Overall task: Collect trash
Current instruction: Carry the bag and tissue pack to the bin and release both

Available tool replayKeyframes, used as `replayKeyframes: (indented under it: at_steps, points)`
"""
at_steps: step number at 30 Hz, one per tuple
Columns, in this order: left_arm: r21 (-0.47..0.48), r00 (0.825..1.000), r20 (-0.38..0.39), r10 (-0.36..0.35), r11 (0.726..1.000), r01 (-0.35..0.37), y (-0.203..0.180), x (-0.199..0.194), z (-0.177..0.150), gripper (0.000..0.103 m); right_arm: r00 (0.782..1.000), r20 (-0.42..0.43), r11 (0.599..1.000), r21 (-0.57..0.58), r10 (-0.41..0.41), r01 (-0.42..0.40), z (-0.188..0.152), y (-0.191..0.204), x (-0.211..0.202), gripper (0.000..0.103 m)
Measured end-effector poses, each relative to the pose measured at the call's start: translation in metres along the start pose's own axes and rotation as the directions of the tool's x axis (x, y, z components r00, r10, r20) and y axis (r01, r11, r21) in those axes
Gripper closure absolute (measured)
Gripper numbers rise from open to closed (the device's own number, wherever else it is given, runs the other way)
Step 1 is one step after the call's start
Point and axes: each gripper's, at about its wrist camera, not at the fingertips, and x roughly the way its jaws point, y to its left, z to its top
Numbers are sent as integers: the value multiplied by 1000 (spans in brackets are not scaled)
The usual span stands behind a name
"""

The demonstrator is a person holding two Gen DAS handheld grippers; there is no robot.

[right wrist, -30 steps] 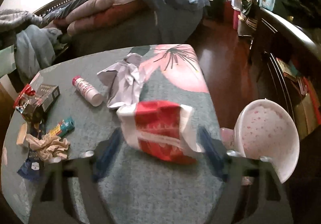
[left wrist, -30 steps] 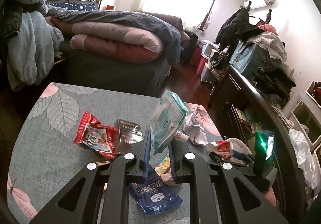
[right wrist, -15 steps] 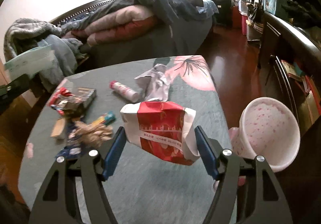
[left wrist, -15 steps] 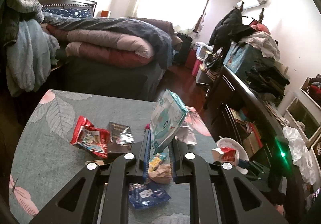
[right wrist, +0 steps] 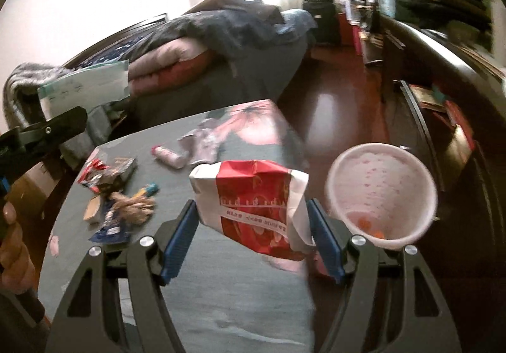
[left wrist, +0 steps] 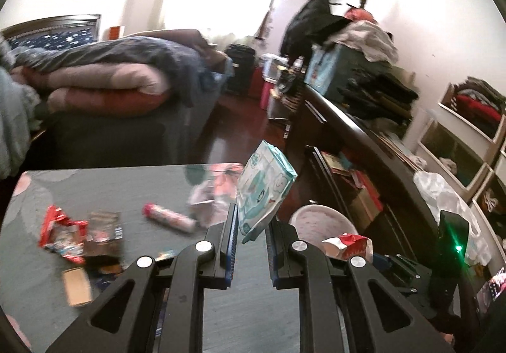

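Right wrist view alone shows orange scraps inside the bin (right wrist: 382,195).

Two hand-held grippers (left wrist: 249,242) (right wrist: 253,237); one bin (right wrist: 382,195)

A lived-in home bedroom is showing: folded pink and grey quilts (left wrist: 120,81) are lying piled on a dark-wood-headboard bed (left wrist: 63,25), clothes heaped on a dark wooden dresser (left wrist: 363,131).

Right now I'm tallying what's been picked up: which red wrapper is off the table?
The red-and-white paper bag, held in the right gripper beside the pink bin. The crumpled red snack wrapper lies on the table.
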Motion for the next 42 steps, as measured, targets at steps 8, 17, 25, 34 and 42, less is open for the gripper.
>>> replayKeyframes:
  at_steps: [8, 17, 25, 34, 42]
  points:
    - [86, 994, -57, -98, 991, 103, -61, 48, 5, 86, 992, 10, 988, 97, -125, 123, -3, -66, -10, 32]
    - [135, 968, -156, -194, 967, 216, -113, 117, -3, 86, 970, -13, 952, 188, -243, 241, -6, -133, 1, 32]
    - [166, 954, -223, -202, 956, 241, -137, 177, -6, 86, 956, -50, 931, 217, -288, 292, -3, -165, 39, 32]
    - [143, 941, -256, -220, 954, 262, -149, 220, 1, 55, 939, -91, 919, 195, -330, 342, -8, -182, 91, 19]
    - [173, 977, -155, -145, 970, 172, -138, 189, 5, 32, 931, -115, 913, 185, -346, 362, -20, -173, 89, 15]
